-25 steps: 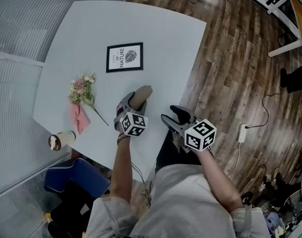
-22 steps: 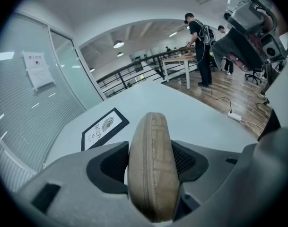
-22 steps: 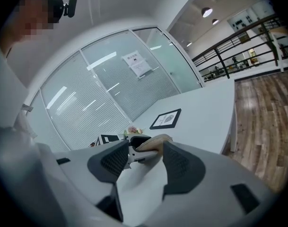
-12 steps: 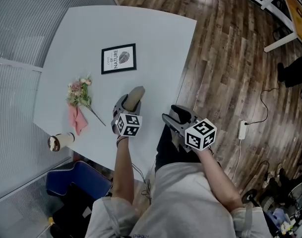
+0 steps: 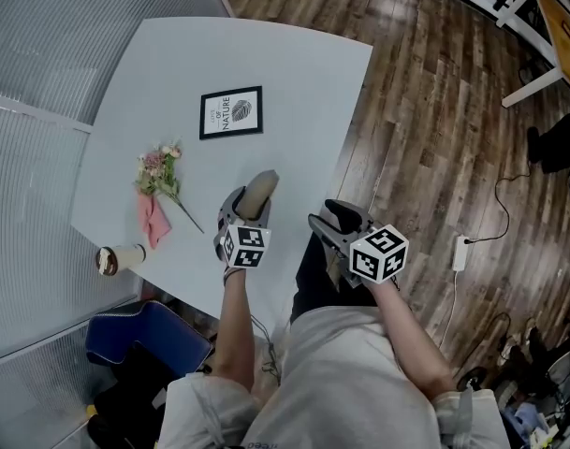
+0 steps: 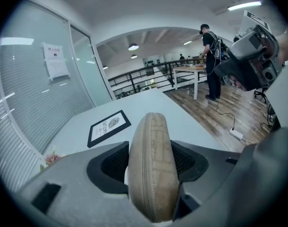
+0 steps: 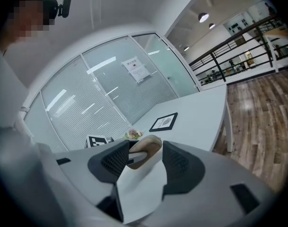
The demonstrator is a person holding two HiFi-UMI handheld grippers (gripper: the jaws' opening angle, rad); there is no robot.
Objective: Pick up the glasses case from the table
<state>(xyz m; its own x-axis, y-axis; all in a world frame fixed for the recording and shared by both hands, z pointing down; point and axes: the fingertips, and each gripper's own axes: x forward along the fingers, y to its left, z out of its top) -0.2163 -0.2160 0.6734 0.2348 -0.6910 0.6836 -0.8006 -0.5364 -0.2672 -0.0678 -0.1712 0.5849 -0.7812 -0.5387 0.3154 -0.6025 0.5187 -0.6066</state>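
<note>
Steeply down from the head over the pale grey rounded table (image 5: pixel 294 64). Low and close along the jaws in both gripper views. Common to all: the black-framed leaf print (image 5: pixel 231 111).

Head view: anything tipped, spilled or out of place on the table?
The cup lies on its side at the edge of the table, near the flowers; no spill shows. Nothing else stands out: the framed print lies flat, and the left gripper has its jaws shut on the glasses case.
</note>
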